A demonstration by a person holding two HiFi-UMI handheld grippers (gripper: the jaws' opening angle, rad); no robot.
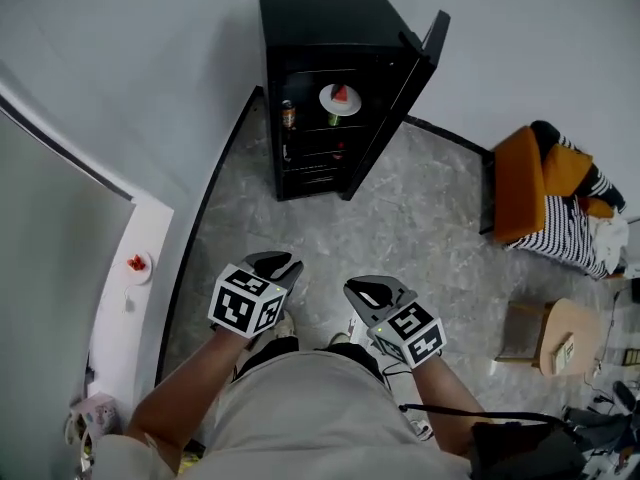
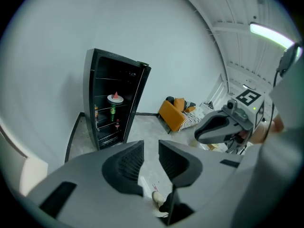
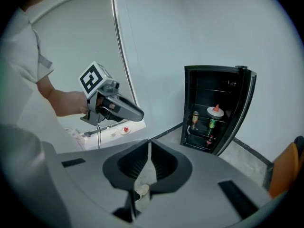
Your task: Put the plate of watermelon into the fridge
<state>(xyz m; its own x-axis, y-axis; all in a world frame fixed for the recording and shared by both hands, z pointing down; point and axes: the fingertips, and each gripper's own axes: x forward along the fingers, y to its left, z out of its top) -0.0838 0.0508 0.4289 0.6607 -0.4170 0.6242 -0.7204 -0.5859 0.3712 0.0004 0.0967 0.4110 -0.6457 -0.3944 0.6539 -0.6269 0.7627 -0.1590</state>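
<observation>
Gaping fridge (image 1: pixel 318 78), open floor (image 1: pixel 410 233) before

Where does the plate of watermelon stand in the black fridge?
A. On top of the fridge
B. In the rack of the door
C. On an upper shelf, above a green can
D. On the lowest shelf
C: the plate of watermelon rests on an upper shelf inside the open fridge, and a green can stands on the shelf just below it.
</observation>
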